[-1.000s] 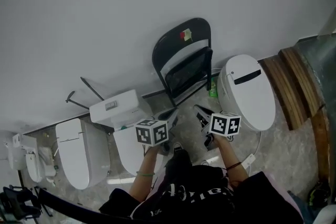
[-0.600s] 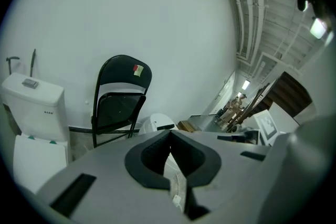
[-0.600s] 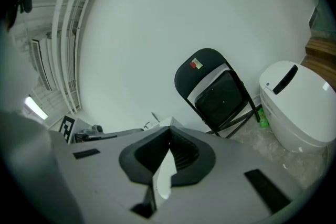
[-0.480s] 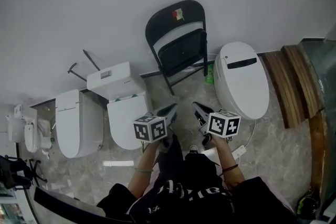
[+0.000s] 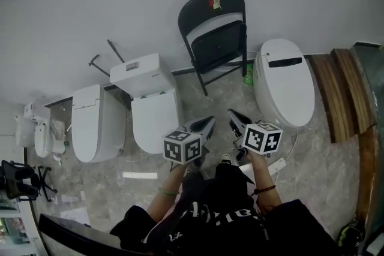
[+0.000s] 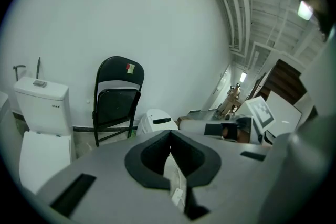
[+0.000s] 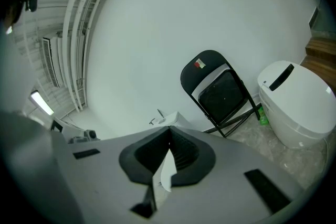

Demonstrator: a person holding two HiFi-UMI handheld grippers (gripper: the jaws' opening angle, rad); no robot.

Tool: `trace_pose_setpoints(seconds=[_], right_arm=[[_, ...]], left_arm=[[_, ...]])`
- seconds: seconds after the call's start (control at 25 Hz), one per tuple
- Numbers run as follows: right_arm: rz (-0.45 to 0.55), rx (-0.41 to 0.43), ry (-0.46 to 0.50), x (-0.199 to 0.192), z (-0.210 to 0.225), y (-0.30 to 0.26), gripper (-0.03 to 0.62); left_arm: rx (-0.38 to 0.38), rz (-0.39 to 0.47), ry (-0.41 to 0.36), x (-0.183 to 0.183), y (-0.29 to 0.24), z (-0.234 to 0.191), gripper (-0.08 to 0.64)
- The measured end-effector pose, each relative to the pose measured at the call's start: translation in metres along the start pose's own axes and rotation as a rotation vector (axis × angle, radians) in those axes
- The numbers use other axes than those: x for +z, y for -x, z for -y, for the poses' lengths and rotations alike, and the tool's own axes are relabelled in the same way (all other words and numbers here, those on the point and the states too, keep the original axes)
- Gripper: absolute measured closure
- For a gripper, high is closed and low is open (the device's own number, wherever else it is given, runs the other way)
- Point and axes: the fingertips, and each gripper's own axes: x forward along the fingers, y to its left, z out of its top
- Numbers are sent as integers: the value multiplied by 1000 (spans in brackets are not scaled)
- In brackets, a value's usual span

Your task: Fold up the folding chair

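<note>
At the far left of the head view a closed white toilet (image 5: 96, 123) stands against the wall, and beside it a toilet with a cistern (image 5: 147, 96). A second ago that cistern toilet sat right next to my left marker cube; now it lies up and to the left of it, with more bare floor (image 5: 210, 102) showing ahead of me.

My left hand-held gripper (image 5: 207, 125) hangs over the floor with its jaws pressed together and nothing between them; its own view shows the two pads meeting at the tip (image 6: 169, 139).

The folding chair (image 5: 216, 33) stands against the white wall between the cistern toilet and the smart toilet, with its seat swung up close to its back and its feet on the floor. It looks the same in all three frames. Only its place in the picture differs: it has climbed towards the top, and the gap between it and both jaw tips has widened. Both gripper views show it well apart from the jaws (image 6: 116, 97) (image 7: 220, 89).

My right hand-held gripper (image 5: 237, 120) is likewise closed and empty (image 7: 169, 136).

Right of the chair's feet stands a small green bottle (image 5: 247, 75), then the smart toilet (image 5: 285, 81), then wooden planks (image 5: 339, 93) on the floor.
</note>
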Motion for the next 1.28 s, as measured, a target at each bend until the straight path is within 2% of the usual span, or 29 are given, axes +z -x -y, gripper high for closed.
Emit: trace_pose_setpoints(seconds=[0.32, 0.52, 0.76, 0.96, 1.28], right_arm=[[25, -46, 1, -42, -44, -3, 578], [71, -89, -15, -89, -95, -8, 578], [118, -147, -59, -154, -144, -3, 578], [143, -205, -59, -188, -164, 14, 578], [191, -278, -27, -197, -168, 54, 578]], left_arm=[[-44, -4, -10, -24, 61, -18, 557], [-87, -12, -26, -45, 125, -38, 557], [-156, -65, -46, -84, 181, -55, 557], [-222, -97, -70, -105, 200, -46, 557], [-309, -108, -115, -119, 202, -6, 556]])
